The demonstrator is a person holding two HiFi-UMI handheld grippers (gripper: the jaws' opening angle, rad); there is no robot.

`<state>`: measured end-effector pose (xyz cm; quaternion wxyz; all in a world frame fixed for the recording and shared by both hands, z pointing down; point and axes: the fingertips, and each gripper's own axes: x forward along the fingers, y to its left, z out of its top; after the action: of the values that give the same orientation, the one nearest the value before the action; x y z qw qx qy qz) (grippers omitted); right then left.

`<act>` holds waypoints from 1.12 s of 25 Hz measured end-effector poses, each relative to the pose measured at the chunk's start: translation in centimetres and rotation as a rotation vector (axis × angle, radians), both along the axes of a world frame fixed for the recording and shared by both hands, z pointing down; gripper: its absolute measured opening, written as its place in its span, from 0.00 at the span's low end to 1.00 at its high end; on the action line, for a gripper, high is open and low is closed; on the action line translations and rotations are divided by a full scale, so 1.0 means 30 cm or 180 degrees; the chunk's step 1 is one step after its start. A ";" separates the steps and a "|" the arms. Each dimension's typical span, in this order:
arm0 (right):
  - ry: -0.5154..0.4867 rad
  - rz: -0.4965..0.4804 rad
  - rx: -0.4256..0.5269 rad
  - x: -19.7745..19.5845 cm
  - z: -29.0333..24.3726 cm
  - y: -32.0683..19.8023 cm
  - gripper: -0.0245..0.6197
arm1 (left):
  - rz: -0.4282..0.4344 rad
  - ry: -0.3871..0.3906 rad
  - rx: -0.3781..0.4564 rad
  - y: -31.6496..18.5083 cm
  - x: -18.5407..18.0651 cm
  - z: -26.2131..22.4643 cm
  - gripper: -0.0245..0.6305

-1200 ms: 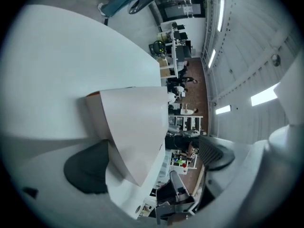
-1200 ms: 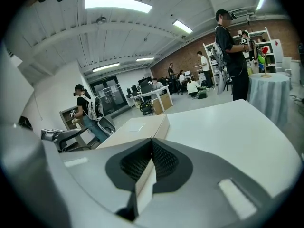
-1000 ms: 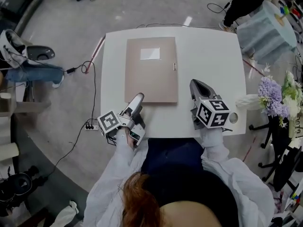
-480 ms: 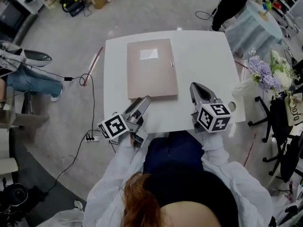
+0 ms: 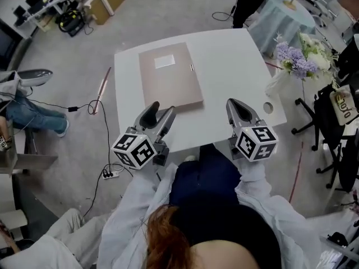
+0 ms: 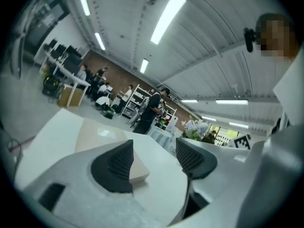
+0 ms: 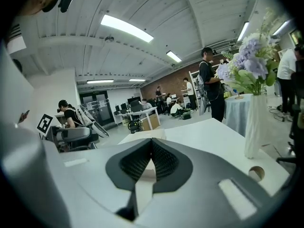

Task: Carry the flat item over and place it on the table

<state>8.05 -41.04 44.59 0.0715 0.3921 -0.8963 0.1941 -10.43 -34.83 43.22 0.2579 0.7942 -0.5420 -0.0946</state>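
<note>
Tan card folder (image 5: 168, 77) lies flat on the white table (image 5: 230, 72), on the table's far-left part, label patch up, its whole underside resting on the top; no edge hangs over the table's rim, so it sits stable with nothing holding it.

Left gripper (image 5: 159, 112) hangs over the table's near edge, nose aimed at the folder's near corner but apart from it. Its jaws stand partly apart and have just been closing; nothing is between them, only bare table top, with the folder corner showing beyond the left jaw. No contact with the folder.

Right gripper (image 5: 235, 106) is also at the table's near edge, toward the table's right side, well apart from the folder; its jaws are brought together and empty, the ribbed pads meeting at the tips.

Judgement: the placing step looks done, since the folder is down on the table and neither gripper touches it. Both grippers held just off the table's near edge fits hands clear of the item, so nothing drags or shifts it.

Vase of purple flowers (image 5: 297, 58) stands at the table's right edge, far from the folder; likely no risk unless the right gripper swings out that way.
</note>
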 end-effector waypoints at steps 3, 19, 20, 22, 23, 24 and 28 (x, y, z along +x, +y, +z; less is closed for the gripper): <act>-0.0021 0.0093 0.0078 0.040 -0.012 0.046 0.05 | 0.0064 -0.0689 0.0143 0.014 0.027 -0.008 0.38; 0.0208 0.0161 0.0108 0.109 0.052 0.148 0.05 | 0.0213 -0.1005 0.0118 0.053 0.106 0.097 0.04; 0.0210 0.0156 0.0097 0.112 0.056 0.147 0.05 | 0.0221 -0.1002 0.0108 0.052 0.111 0.102 0.04; 0.0209 0.0148 0.0090 0.115 0.058 0.144 0.05 | 0.0244 -0.0999 0.0100 0.050 0.119 0.107 0.04; 0.0204 0.0141 0.0091 0.115 0.058 0.143 0.05 | 0.0255 -0.0998 0.0098 0.049 0.122 0.107 0.04; 0.0199 0.0133 0.0093 0.113 0.057 0.143 0.05 | 0.0268 -0.0997 0.0096 0.049 0.124 0.107 0.04; 0.0195 0.0088 0.0088 0.101 0.062 0.152 0.05 | 0.0297 -0.0985 0.0086 0.052 0.126 0.112 0.04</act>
<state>11.09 -36.48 46.46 0.0908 0.4111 -0.8908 0.1706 -6.65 -33.28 46.59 0.1647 0.8270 -0.5365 0.0336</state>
